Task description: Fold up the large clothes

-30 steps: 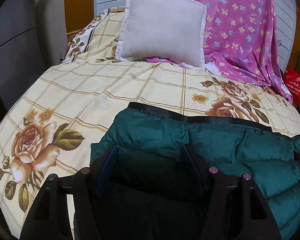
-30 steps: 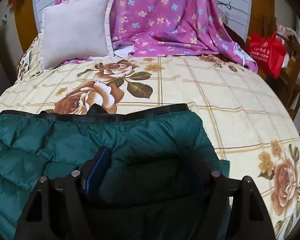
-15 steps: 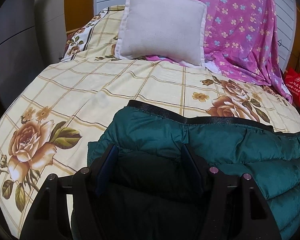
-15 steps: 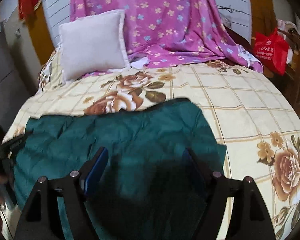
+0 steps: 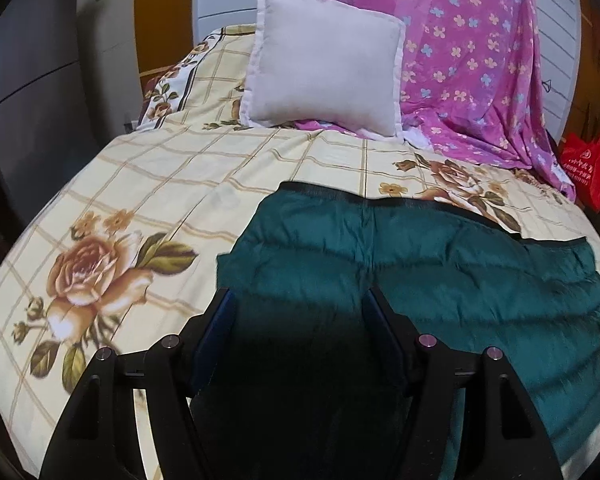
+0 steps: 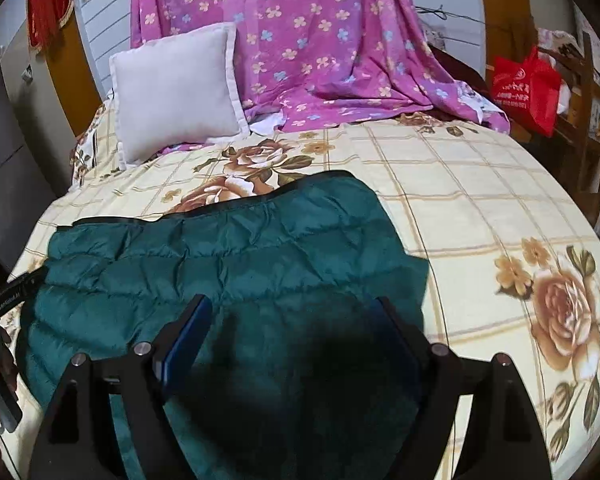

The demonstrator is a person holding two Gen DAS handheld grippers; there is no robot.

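Note:
A teal quilted jacket (image 5: 440, 280) with a black trim along its far edge lies spread flat on the rose-patterned bedsheet (image 5: 160, 184). My left gripper (image 5: 298, 308) hovers over the jacket's near left part, open, with nothing between its fingers. In the right wrist view the same jacket (image 6: 240, 256) fills the left and middle. My right gripper (image 6: 292, 316) hangs above its near right part. Its jaws are opening and nothing is gripped. The left gripper's body (image 6: 8, 300) and a hand show at the far left edge.
A white pillow (image 5: 324, 64) leans at the head of the bed beside a draped purple flowered cloth (image 5: 468, 60). A red bag (image 6: 528, 88) stands on wooden furniture to the right of the bed. Grey cabinets (image 5: 28, 80) line the left side.
The jacket was bunched up close around both pairs of fingers; now it lies flat. Both grippers have pulled up and back from it, the right one first.

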